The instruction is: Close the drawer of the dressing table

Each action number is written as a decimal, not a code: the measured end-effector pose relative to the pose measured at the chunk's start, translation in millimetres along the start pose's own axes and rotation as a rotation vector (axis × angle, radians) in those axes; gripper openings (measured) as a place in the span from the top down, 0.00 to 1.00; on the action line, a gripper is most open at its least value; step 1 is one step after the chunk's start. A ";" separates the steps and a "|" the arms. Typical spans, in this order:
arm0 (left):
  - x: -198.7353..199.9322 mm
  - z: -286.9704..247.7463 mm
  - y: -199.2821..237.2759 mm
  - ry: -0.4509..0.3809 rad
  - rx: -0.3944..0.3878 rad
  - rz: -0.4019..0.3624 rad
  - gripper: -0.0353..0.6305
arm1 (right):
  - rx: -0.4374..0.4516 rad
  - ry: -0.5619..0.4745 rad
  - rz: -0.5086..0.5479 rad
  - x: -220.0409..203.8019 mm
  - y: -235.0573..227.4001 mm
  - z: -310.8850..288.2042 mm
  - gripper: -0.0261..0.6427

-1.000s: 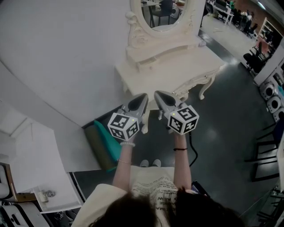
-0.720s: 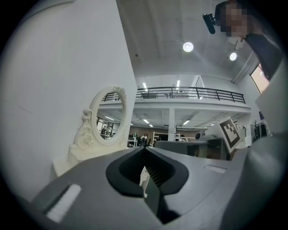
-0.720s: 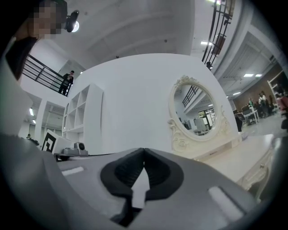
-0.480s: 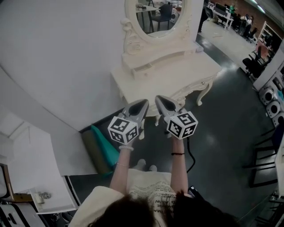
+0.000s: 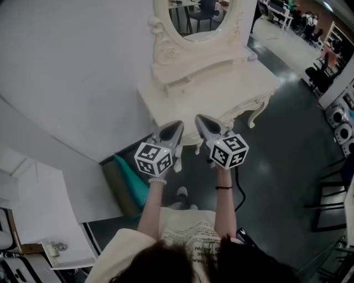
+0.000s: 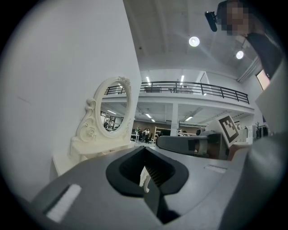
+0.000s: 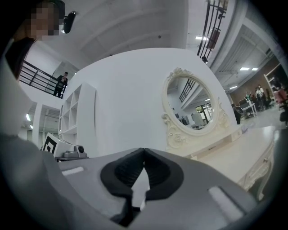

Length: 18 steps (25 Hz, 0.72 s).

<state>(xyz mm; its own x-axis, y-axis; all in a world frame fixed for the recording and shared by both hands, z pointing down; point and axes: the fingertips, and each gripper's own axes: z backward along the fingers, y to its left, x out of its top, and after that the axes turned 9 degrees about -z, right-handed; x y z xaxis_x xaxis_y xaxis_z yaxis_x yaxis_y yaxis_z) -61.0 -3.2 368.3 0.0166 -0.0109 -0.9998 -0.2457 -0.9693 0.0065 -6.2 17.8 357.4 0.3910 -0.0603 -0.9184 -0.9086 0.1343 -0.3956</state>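
The cream dressing table (image 5: 221,91) with its oval mirror (image 5: 193,16) stands against the white wall ahead. A small drawer (image 5: 180,81) in the raised tier under the mirror seems to stick out slightly; I cannot tell how far. Both grippers hover side by side just short of the table's front edge, touching nothing. My left gripper (image 5: 178,125) is shut and empty, its tips meeting (image 6: 145,148). Level with it, my right gripper (image 5: 199,118) is also shut and empty (image 7: 144,150). In the right gripper view the table (image 7: 243,157) lies ahead to the right.
A teal and olive roll (image 5: 128,179) lies on the dark floor left of the person's feet (image 5: 181,193). A white shelf unit (image 5: 38,204) stands at the left. A black cable (image 5: 239,190) trails on the floor, and dark chairs (image 5: 332,190) stand at the right.
Both grippers, still shut, have moved a little toward the dressing table. One of the person's feet has stepped forward.
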 end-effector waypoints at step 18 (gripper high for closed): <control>0.0 -56.5 74.4 -0.013 -0.031 0.009 0.94 | -0.005 0.016 -0.025 6.3 -42.6 -83.7 0.96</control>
<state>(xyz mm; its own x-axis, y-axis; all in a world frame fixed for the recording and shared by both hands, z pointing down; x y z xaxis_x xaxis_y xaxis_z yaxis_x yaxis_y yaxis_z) -24.4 -89.2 369.8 0.0016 -0.0161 -0.9999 -0.2153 -0.9764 0.0154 22.7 -71.1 368.6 0.4111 -0.0791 -0.9081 -0.8993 0.1279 -0.4183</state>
